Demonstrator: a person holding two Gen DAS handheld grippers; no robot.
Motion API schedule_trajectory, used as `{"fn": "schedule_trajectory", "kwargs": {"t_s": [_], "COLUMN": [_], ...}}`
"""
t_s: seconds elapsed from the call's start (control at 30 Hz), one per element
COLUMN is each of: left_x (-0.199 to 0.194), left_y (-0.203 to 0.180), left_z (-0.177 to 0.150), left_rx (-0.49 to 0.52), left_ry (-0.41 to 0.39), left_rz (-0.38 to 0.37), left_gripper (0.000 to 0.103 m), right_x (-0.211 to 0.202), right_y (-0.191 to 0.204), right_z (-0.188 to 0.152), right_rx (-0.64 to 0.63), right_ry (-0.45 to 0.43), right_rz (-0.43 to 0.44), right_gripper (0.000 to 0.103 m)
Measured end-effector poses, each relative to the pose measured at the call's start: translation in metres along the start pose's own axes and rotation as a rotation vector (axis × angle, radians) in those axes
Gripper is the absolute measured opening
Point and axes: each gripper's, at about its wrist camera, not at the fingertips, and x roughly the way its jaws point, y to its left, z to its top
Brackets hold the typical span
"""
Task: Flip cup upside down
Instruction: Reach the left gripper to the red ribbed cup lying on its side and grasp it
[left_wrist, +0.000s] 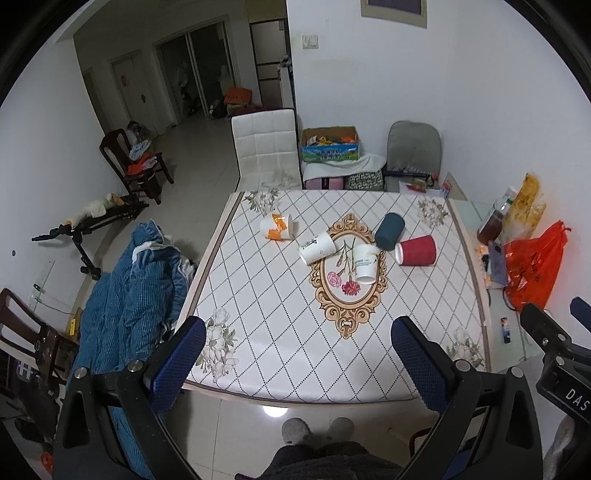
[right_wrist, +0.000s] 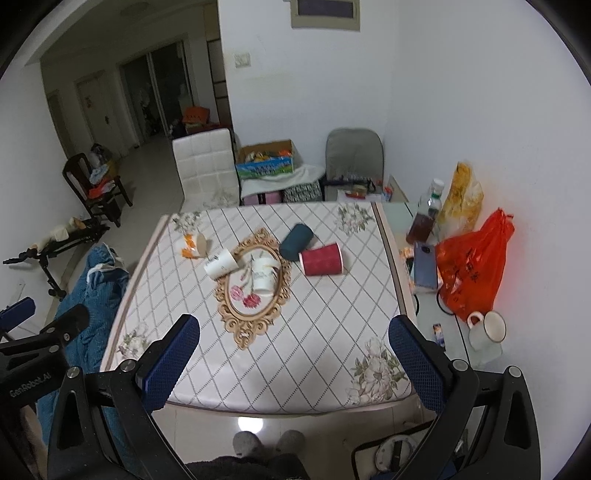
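Several paper cups lie on their sides in the middle of the patterned table (left_wrist: 280, 332): an orange-and-white cup (left_wrist: 277, 227), a white cup (left_wrist: 317, 248), a white cup with blue print (left_wrist: 365, 263), a dark teal cup (left_wrist: 389, 231) and a red cup (left_wrist: 415, 250). They also show in the right wrist view: orange (right_wrist: 194, 245), white (right_wrist: 220, 263), printed white (right_wrist: 264, 276), teal (right_wrist: 296, 237), red (right_wrist: 322, 259). My left gripper (left_wrist: 298, 334) and right gripper (right_wrist: 293, 332) are both open and empty, held above the table's near edge, far from the cups.
A red plastic bag (right_wrist: 471, 266), a bottle (right_wrist: 424, 218), a yellow bag (right_wrist: 460, 203), a phone (right_wrist: 424, 264) and a white mug (right_wrist: 485, 328) sit on the glass strip at the right. A white chair (left_wrist: 266, 147) stands behind the table. A blue blanket (left_wrist: 129, 295) lies at the left.
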Motion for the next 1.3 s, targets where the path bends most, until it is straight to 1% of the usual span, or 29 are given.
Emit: {"fn": "schedule_trajectory", "kwargs": {"t_s": [0.07,0.33,0.53,0.67,0.83,1.0,1.17,1.3], "left_x": [0.014,0.063,0.113,0.151,0.204,0.252,0.295,0.335], "left_y": [-0.007,-0.037,-0.063,-0.084,-0.116,-0.152,-0.191,-0.230], "left_z": [-0.001,-0.004,0.005,0.017,0.036,0.057,0.078,0.091], "left_rx": [0.004,0.044,0.086,0.141,0.247,0.360,0.472,0.594], "left_ry": [0.028,0.089,0.157,0.200,0.254,0.289,0.297,0.304], "left_rz": [0.004,0.018,0.002,-0.005,-0.034,-0.062,-0.081,-0.084], "left_gripper": [0.103,0.103,0.103,0.103,0.103,0.103,0.103,0.103], "right_x": [0.017,0.090,0.145,0.186,0.241,0.289,0.333,0.365], "right_y": [-0.008,-0.044,-0.070,-0.086,-0.101,-0.111,-0.117,-0.126], "right_z": [-0.004,-0.027,-0.040,-0.051,-0.065,-0.075,-0.081,-0.088], "right_rx": [0.009,0.027,0.062,0.108,0.183,0.265,0.323,0.354], "right_ry": [0.031,0.153,0.248,0.306,0.383,0.460,0.531,0.593], "right_rz": [-0.008,-0.050,-0.084,-0.104,-0.118,-0.133,-0.159,-0.178], "right_gripper": [0.103,0.103,0.103,0.103,0.103,0.103,0.103,0.103]}}
